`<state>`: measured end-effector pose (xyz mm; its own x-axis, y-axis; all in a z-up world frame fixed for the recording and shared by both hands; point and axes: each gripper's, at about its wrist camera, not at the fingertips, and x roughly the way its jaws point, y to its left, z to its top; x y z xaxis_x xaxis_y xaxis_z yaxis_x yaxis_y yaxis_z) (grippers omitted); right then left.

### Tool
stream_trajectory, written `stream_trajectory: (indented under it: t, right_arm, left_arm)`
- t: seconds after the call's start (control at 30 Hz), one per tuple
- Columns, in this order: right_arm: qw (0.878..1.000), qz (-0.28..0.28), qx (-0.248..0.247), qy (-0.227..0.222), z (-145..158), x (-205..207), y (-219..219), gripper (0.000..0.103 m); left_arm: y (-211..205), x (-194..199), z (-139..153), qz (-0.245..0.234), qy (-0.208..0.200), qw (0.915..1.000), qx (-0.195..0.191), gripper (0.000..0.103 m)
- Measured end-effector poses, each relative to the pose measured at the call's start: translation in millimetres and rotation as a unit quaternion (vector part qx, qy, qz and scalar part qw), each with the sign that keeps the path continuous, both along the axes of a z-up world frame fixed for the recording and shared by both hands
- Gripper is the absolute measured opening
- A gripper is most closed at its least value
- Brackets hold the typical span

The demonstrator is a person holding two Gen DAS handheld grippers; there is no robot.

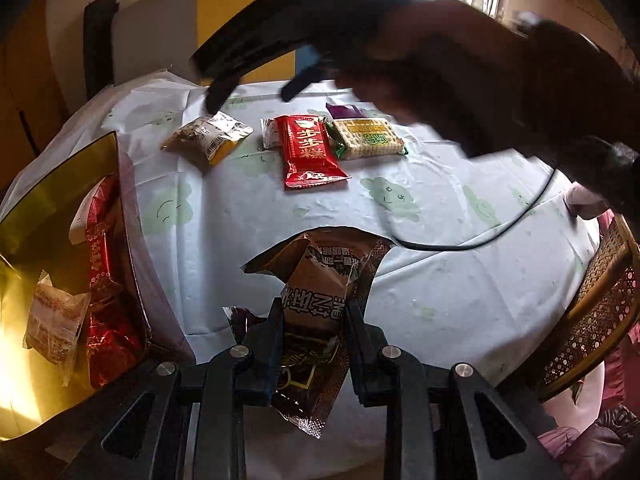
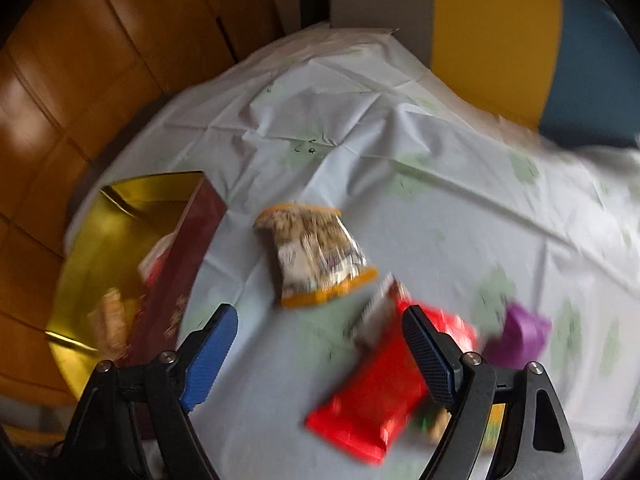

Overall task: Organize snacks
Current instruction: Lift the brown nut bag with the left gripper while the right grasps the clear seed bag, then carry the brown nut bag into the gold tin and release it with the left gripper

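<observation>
My left gripper [image 1: 316,312] is shut on a brown snack packet [image 1: 320,280] and holds it above the table, right of the gold-lined box [image 1: 44,216]. That box holds red and pale packets. On the cloth beyond lie a yellow-edged nut packet [image 1: 208,138], a red packet [image 1: 308,152] and a cracker pack [image 1: 368,138]. My right gripper [image 2: 320,320] is open and empty, hovering above the nut packet [image 2: 316,256] and the red packet [image 2: 380,392]. It shows blurred in the left wrist view [image 1: 256,64], over the nut packet.
A purple packet [image 2: 520,332] lies right of the red one. A black cable [image 1: 480,236] runs across the cloth. A rattan chair [image 1: 592,312] stands at the right edge. A yellow and blue chair back [image 2: 520,48] is behind the table.
</observation>
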<state>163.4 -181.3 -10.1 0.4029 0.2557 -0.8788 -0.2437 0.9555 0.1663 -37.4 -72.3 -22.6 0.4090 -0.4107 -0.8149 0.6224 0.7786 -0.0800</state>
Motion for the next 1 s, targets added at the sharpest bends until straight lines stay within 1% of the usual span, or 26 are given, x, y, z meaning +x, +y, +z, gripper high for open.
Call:
stream_trajectory:
  t: [0.13, 0.2, 0.27, 0.3, 0.33, 0.4, 0.5, 0.57, 0.6, 0.67, 0.8, 0.87, 1.0]
  right_arm:
    - [0.999, 0.016, -0.043, 0.013, -15, 31, 20, 0.085]
    - [0.998, 0.022, -0.042, 0.036, -27, 43, 25, 0.085]
    - [0.998, 0.023, -0.049, 0.045, -35, 48, 30, 0.084]
    - [0.997, 0.022, -0.063, 0.042, -37, 48, 33, 0.067]
    - [0.995, 0.023, -0.089, 0.028, -37, 46, 36, 0.057]
    - [0.997, 0.025, -0.076, 0.014, -29, 39, 35, 0.046]
    - [0.998, 0.026, -0.063, -0.015, -5, 13, 26, 0.041]
    - [0.998, 0.028, -0.055, -0.025, 6, -6, 19, 0.039]
    - [0.998, 0.029, -0.055, -0.028, 11, -13, 16, 0.036]
    - [0.997, 0.03, -0.057, -0.032, 18, -38, 4, 0.035]
    - [0.998, 0.022, -0.058, -0.023, 19, -82, -20, 0.033]
    - [0.998, 0.019, -0.06, -0.009, 14, -110, -35, 0.031]
    - [0.998, 0.02, -0.06, 0.023, -2, -144, -52, 0.031]
  left_arm:
    - [1, -1, -1, 0.0, 0.0, 1.0, -0.006, 0.027]
    - [2, -1, -1, -0.002, 0.001, 1.0, -0.007, 0.027]
    - [2, 0, -1, -0.007, 0.003, 0.9999, -0.013, 0.027]
    - [2, 1, -2, -0.007, 0.004, 0.9999, -0.015, 0.027]
    - [2, 1, -2, -0.006, 0.006, 0.9998, -0.017, 0.027]
    - [3, 1, -2, -0.004, 0.006, 0.9998, -0.018, 0.027]
    - [3, 2, -3, -0.001, 0.007, 0.9998, -0.018, 0.027]
    - [2, 1, -4, 0.0, 0.006, 0.9998, -0.017, 0.027]
    - [2, 1, -4, 0.001, 0.006, 0.9998, -0.016, 0.027]
    - [2, 0, -4, 0.003, 0.005, 0.9998, -0.016, 0.027]
    - [1, -2, -5, 0.008, 0.001, 0.9999, -0.013, 0.027]
    - [0, -3, -5, 0.009, -0.002, 0.9999, -0.009, 0.027]
    - [-2, -4, -4, 0.011, -0.006, 0.9999, -0.002, 0.027]
